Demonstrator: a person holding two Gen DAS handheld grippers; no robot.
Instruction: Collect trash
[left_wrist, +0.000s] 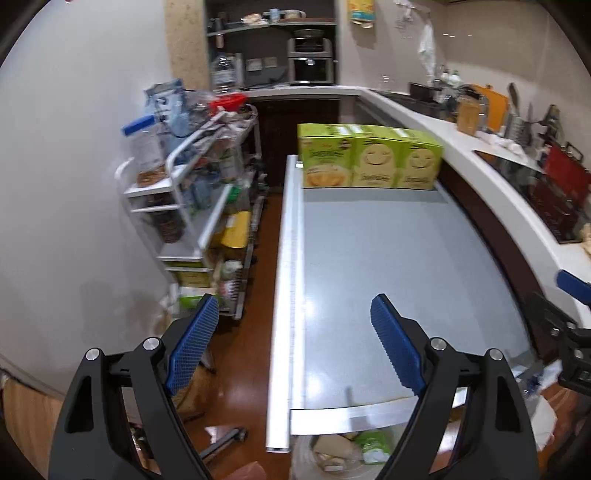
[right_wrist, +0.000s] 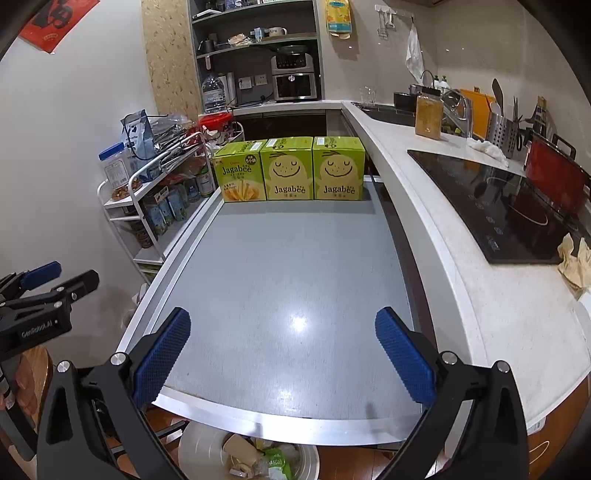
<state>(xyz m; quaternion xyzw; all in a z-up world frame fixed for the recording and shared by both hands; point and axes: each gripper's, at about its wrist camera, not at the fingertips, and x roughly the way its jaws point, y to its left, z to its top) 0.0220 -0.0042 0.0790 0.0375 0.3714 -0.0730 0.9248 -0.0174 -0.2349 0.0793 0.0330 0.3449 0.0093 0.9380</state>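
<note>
Both your left claw (left_wrist: 291, 339) and right claw (right_wrist: 282, 349) stand apart and carry nothing, above the near edge of the grey surface (right_wrist: 288, 266). The trash (right_wrist: 258, 458) lies in the lined bin (right_wrist: 201, 456) directly below that edge. No loose litter shows on the surface; the three Jagabee boxes (right_wrist: 291, 170) at its far end look unopened, so judge them stock and check elsewhere.
</note>
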